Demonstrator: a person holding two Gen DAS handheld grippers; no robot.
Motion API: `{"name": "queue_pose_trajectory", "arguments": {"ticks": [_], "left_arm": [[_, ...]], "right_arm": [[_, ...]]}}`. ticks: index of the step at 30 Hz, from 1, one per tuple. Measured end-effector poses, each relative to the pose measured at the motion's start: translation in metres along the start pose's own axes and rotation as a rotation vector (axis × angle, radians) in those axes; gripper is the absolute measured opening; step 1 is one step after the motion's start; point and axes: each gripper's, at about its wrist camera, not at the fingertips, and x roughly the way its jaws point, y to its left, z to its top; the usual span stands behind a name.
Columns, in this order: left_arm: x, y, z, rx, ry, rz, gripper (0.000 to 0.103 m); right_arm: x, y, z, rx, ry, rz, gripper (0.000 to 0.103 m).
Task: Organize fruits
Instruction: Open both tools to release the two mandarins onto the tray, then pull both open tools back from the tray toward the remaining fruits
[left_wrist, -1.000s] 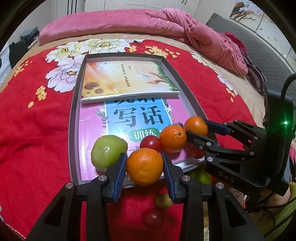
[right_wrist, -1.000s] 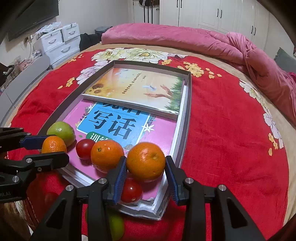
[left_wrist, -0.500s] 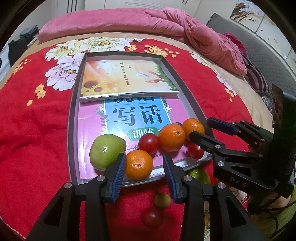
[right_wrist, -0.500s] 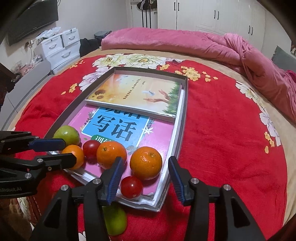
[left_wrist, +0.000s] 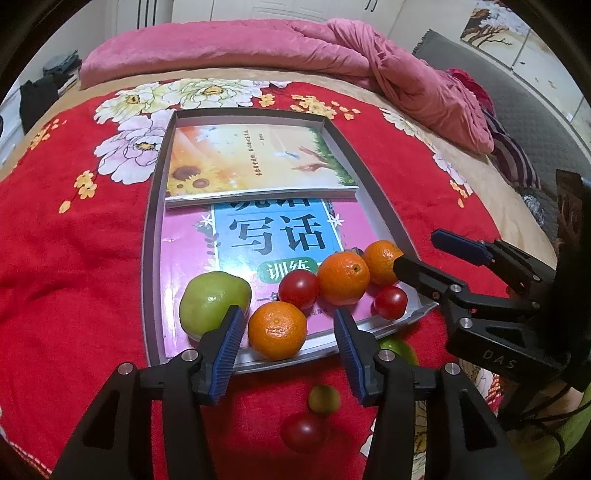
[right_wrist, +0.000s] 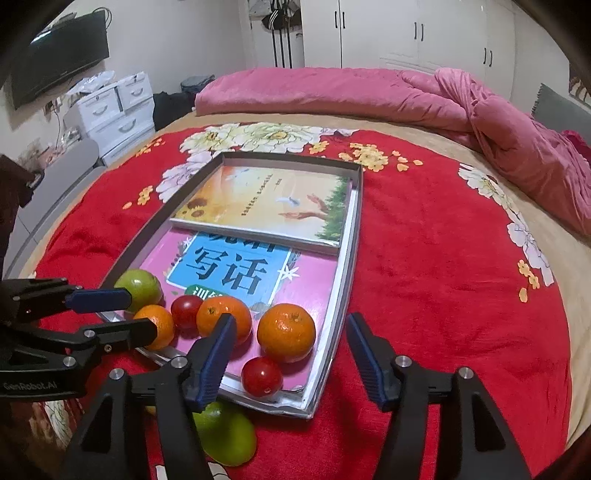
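**Both tongs releasing oranges into the tray**

I am holding my left gripper (left_wrist: 288, 347) with jaws just opening; the orange (left_wrist: 277, 329) between them is sitting free on the tray's (left_wrist: 151, 258) near edge. My right gripper (right_wrist: 288, 354) has likewise been opening, and its orange (right_wrist: 286, 331) is resting untouched by the tray's right wall.

Handling, as I am judging it: oranges are firm, light and apt to roll; I am gripping them across the widest girth. Tomatoes are smooth and easily bruised, needing lighter pressure.

Count in tray: four oranges, three tomatoes, one green fruit (left_wrist: 214, 301). On the red blanket (left_wrist: 74, 258): one tomato (left_wrist: 304, 430), one small green fruit (left_wrist: 324, 398), one large green fruit (right_wrist: 227, 432).
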Motion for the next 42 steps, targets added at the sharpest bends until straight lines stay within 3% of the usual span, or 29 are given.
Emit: {"name": "queue_pose_trajectory", "arguments": {"ticks": [4,20,32,42], "left_arm": [[-0.004,-0.001,0.001,0.002,-0.010,0.001,0.061],[-0.026,-0.004,0.002,0.007,-0.051,-0.004,0.075],[-0.049,-0.006,0.002,0.014,-0.102,0.032,0.077],[-0.063,-0.006,0.001,0.015,-0.119,0.018,0.077]], "right_arm": [[-0.008,-0.001,0.001,0.014,-0.026,-0.003,0.070],[-0.037,-0.008,0.002,0.069,-0.115,-0.007,0.086],[-0.068,-0.005,0.004,0.117,-0.200,0.031,0.100],[-0.086,-0.004,0.003,0.129,-0.235,0.042,0.102]]}}
